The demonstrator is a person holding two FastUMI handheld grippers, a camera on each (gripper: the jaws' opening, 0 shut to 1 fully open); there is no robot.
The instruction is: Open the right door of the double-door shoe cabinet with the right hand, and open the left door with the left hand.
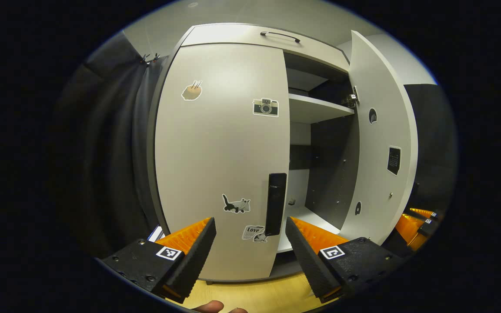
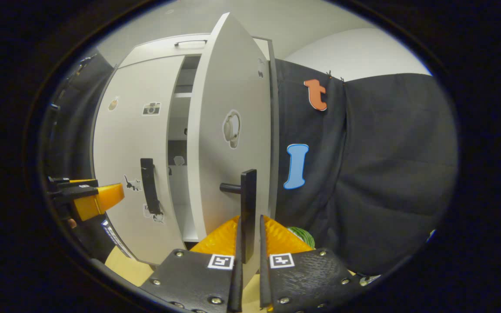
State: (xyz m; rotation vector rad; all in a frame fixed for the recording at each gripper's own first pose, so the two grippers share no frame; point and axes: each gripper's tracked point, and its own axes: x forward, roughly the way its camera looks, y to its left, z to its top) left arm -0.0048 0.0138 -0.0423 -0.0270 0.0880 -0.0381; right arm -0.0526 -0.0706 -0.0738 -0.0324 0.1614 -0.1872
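Left gripper view looks straight at the shoe cabinet (image 1: 233, 37): the left door (image 1: 220, 161) sits closed, its dark handle (image 1: 275, 204) near the inner edge, and the left tool (image 1: 250, 243) is spread wide with the handle standing between and beyond its fingers, not yet touched. That alignment reads as a set-up for closing on the handle next. Further right, the right door (image 1: 381, 143) stands swung out, exposing a shelf (image 1: 320, 108) and the dark interior; the other tool shows at the door's lower outer edge. Right gripper view supplies what that angle hides: the right tool (image 2: 248, 243) is pressed together on the right door's handle (image 2: 248, 208), both fingers pinching the bar, which accounts for the door being held ajar. It also shows the right door's outer face and the left tool (image 2: 102, 195) poised short of the left door handle (image 2: 148, 184). Judgement: right door step largely done; left door step not yet begun.
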